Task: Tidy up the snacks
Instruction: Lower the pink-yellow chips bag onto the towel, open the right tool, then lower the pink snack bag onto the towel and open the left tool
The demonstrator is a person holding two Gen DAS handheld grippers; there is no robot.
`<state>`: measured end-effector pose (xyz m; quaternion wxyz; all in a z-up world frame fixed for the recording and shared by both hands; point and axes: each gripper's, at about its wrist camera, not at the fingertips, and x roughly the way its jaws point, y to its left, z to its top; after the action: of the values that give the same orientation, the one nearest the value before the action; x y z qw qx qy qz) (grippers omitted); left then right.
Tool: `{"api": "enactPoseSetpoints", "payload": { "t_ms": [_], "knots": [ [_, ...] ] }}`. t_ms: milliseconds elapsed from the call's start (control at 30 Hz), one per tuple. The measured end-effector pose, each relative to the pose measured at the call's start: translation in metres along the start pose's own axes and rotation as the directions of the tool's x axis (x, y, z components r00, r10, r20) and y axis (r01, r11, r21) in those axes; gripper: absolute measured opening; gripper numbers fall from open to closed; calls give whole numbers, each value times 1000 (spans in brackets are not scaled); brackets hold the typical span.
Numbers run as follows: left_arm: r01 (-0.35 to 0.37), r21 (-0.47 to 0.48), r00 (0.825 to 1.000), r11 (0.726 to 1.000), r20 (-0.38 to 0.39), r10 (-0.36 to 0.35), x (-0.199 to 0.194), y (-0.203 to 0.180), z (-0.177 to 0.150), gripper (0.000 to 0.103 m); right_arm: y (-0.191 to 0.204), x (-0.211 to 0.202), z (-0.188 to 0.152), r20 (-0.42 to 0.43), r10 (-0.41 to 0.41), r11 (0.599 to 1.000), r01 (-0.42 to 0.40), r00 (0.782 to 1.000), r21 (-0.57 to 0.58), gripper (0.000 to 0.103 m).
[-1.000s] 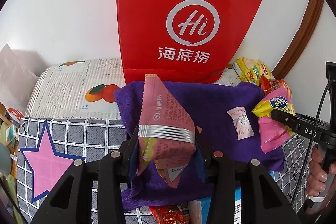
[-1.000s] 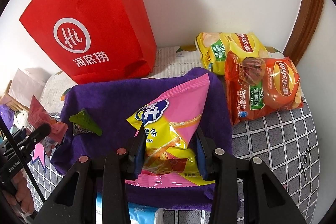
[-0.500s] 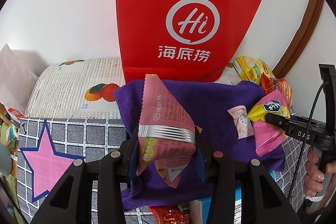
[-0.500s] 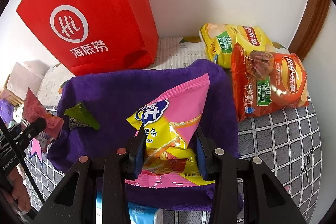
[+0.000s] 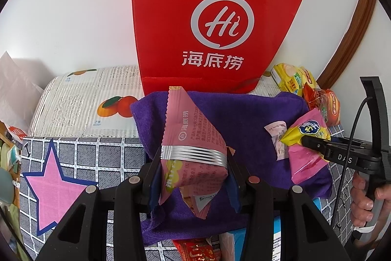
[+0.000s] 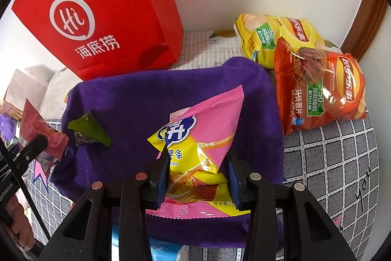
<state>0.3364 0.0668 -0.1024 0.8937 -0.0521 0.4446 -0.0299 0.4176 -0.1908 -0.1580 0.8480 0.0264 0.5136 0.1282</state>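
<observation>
Jaws are clamping tight, left gripper (image 5: 193, 177) squeezing the pink packet (image 5: 190, 138), right gripper (image 6: 198, 177) squeezing the yellow-and-pink bag (image 6: 202, 138), both probably heading for the red bag (image 5: 207, 16).

Bkgd: white wall (image 5: 73, 4) far side; brown wood trim (image 6: 366, 23) at right, curved by lens; grey grid cloth (image 6: 330, 151) over surface; even daylight, soft shadows.
</observation>
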Motion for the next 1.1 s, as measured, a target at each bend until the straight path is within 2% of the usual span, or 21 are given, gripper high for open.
{"api": "enactPoseSetpoints", "payload": {
  "t_ms": [433,500,733,1100],
  "knots": [
    [5,7,1000,1000,-12,-4,3,-1,-2,43,18,13,-2,-51,16,998,-19,999,-59,42],
    [6,7,1000,1000,-16,-6,4,-2,-2,43,16,11,-1,-50,14,998,-17,999,-56,45],
    [22,12,998,1000,-51,-22,12,-7,-4,43,8,-20,0,40,23,999,-22,999,-38,59],
    [-21,56,990,998,-136,28,34,-22,-14,43,-2,-45,1,107,45,999,-44,993,-8,59]
  ]
}}
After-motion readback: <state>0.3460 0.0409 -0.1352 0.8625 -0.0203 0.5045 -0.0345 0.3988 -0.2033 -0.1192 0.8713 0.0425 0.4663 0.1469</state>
